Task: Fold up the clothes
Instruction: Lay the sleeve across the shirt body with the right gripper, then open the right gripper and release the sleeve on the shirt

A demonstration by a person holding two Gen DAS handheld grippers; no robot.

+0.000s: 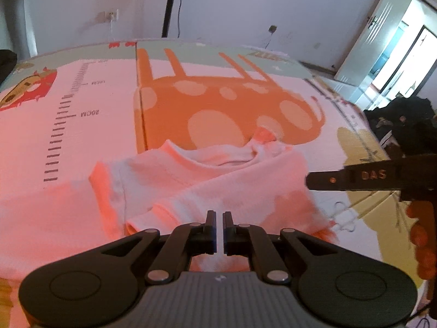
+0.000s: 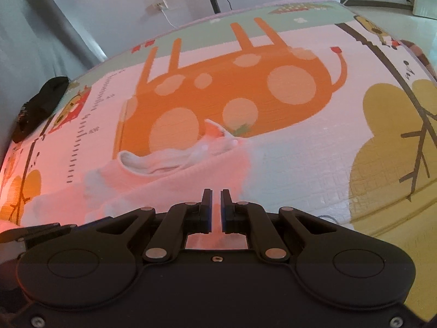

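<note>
A pale pink shirt [image 1: 218, 186] lies spread on the printed play mat [image 1: 82, 95], collar [image 1: 218, 158] at the far side and one sleeve cuff [image 1: 155, 213] folded across the body. My left gripper [image 1: 218, 214] hovers over the near part of the shirt by that cuff, jaws shut, no cloth visibly pinched. My right gripper [image 1: 310, 181] reaches in from the right at the shirt's right edge, held by a hand [image 1: 420, 235]. In the right wrist view the right gripper [image 2: 216, 191] is shut over the shirt [image 2: 169, 183], near its right edge, the collar [image 2: 164, 161] beyond.
The mat [image 2: 314, 142] shows an orange spotted animal, a printed ruler and yellow trees. A dark garment [image 2: 41, 106] lies at the mat's far left edge. A dark heap of clothes [image 1: 404, 125] sits at the right. White walls, a black pole [image 1: 170, 5] and an open door [image 1: 382, 41] lie beyond.
</note>
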